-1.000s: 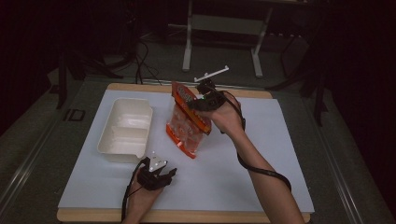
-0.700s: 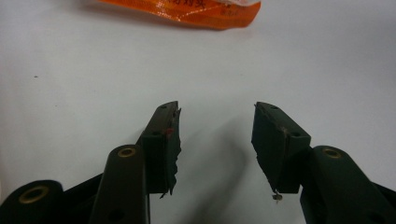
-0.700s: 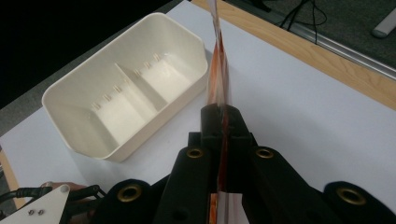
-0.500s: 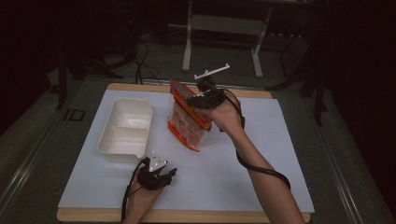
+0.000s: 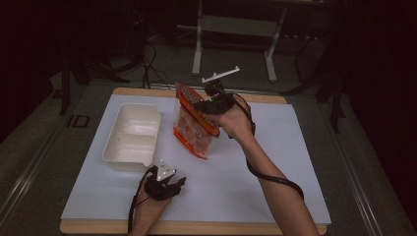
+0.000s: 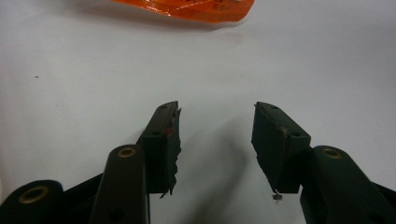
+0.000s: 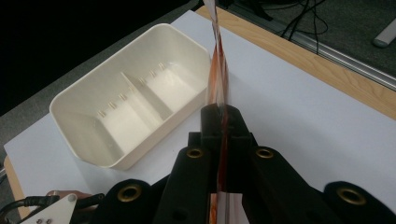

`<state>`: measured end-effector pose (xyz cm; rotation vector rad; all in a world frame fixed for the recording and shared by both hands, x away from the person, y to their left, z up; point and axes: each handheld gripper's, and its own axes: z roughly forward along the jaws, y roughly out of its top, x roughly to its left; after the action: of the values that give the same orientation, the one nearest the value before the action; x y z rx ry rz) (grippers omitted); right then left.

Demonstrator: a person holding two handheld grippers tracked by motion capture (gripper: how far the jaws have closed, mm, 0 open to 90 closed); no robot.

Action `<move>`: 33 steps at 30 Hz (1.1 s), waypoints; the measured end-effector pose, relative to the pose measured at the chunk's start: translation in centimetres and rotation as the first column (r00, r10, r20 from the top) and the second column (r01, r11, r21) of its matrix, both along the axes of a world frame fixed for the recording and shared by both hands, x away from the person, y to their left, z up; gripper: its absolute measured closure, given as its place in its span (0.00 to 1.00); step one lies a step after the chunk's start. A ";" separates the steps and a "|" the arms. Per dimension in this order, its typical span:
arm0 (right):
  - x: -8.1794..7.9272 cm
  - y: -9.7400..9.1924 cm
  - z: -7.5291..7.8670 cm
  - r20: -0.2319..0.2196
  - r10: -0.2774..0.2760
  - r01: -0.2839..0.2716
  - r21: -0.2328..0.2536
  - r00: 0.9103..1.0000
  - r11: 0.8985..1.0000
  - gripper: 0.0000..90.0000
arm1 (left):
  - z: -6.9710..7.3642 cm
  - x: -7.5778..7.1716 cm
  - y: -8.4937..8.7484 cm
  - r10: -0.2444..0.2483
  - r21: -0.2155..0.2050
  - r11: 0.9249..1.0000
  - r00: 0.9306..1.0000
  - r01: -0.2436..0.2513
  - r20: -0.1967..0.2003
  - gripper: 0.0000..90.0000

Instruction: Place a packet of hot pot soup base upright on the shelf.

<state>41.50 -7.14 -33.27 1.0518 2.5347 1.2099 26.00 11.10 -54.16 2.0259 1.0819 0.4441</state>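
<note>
Plainly, at the left of the high view a white two-compartment container (image 5: 132, 137) sat empty on the white mat (image 5: 275, 191), both wells bare. Low in the frame, just right of the container's near corner, the left gripper (image 5: 173, 183) rested on the mat with its jaws apart and nothing between them; in the left gripper view its pads (image 6: 169, 140) stood wide over bare mat, with an orange edge of the bag at the top of that frame. At centre frame the orange snack bag (image 5: 195, 129) hung lifted, its lower corner close over the mat, just right of the container. The right gripper (image 5: 210, 104) was clamped on the bag's top seam; the right gripper view showed the thin film (image 7: 218, 74) pinched edge-on between the closed jaws, with the container up and to the left beyond it

Judged from this, the risks lay in that single pinch. The film looked slick and the grip held only a narrow strip, so the bag's weight could drag it out of the jaws during a swing toward the container. The hanging bag could also catch the container's near wall and shove or tip the light tray
</note>
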 end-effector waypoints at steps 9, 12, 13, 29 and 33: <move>-0.1 0.8 0.1 0.004 0.012 -0.012 0.008 1.000 1.000 1.00 | 0.0 0.0 0.0 0.000 0.001 1.000 1.000 0.000 0.000 0.57; -0.2 1.1 0.2 0.008 0.017 -0.017 0.010 1.000 1.000 1.00 | 0.0 0.0 0.0 -0.001 -0.001 1.000 1.000 0.001 0.000 0.57; -0.2 1.2 0.2 0.011 0.018 -0.018 0.011 1.000 1.000 1.00 | 0.0 0.0 0.0 -0.001 -0.001 1.000 1.000 0.001 0.000 0.57; -0.2 2.4 0.6 0.028 0.023 -0.024 0.027 0.999 0.999 1.00 | 0.0 0.0 0.0 0.002 -0.004 1.000 1.000 -0.002 0.003 0.57; -0.2 2.6 0.9 0.037 0.024 -0.025 0.034 0.999 0.999 1.00 | 0.0 0.0 0.0 0.002 -0.004 1.000 1.000 -0.002 0.002 0.57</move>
<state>41.29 -4.54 -32.41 0.9996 2.5154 1.2717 26.00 11.10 -54.17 2.0204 1.0831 0.4444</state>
